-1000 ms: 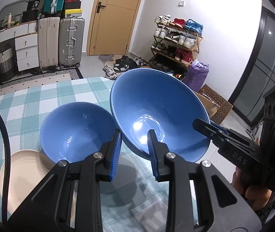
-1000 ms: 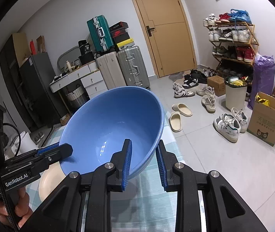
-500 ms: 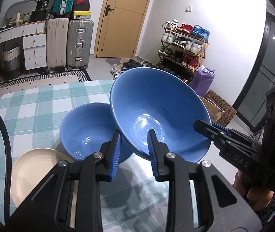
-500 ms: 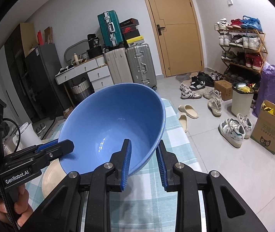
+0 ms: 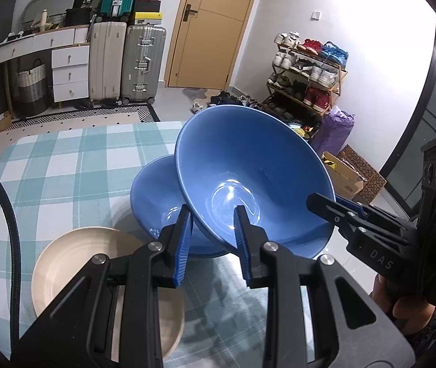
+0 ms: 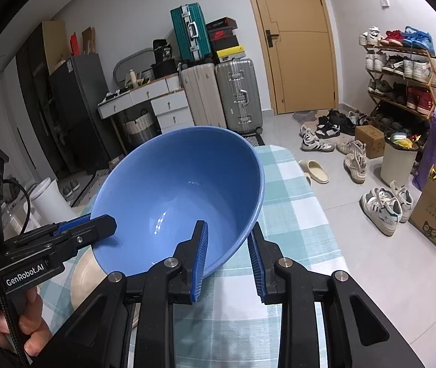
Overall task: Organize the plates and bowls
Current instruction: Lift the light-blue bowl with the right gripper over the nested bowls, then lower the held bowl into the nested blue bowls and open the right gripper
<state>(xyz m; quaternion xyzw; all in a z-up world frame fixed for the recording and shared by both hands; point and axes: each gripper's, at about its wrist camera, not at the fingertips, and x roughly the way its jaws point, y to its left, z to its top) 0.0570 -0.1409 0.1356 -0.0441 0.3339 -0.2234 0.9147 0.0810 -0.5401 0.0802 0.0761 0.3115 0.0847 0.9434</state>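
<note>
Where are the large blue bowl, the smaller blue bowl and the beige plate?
large blue bowl [image 5: 248, 168]: left wrist view, inner wall.
smaller blue bowl [image 5: 156, 193]: left wrist view, inner wall, under the large one.
beige plate [image 5: 77, 254]: left wrist view, inner surface.

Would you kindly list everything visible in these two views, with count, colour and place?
Large bowl: 1, blue, tilted, held above the table by both tongs.
Small bowl: 1, blue, on the table under the large bowl.
Plate: 1, beige, on the table near the left tongs.
Tablecloth: 1, teal-and-white check, covering the table.
Suitcases: 3, cream, silver, teal, by the far wall.
Door: 1, tan, shut.
Shoe rack: 1, wooden, right wall.
Left tongs: 1, black with blue pads, on the large bowl's rim.
Right tongs: 1, same colours, on the opposite rim.
</note>
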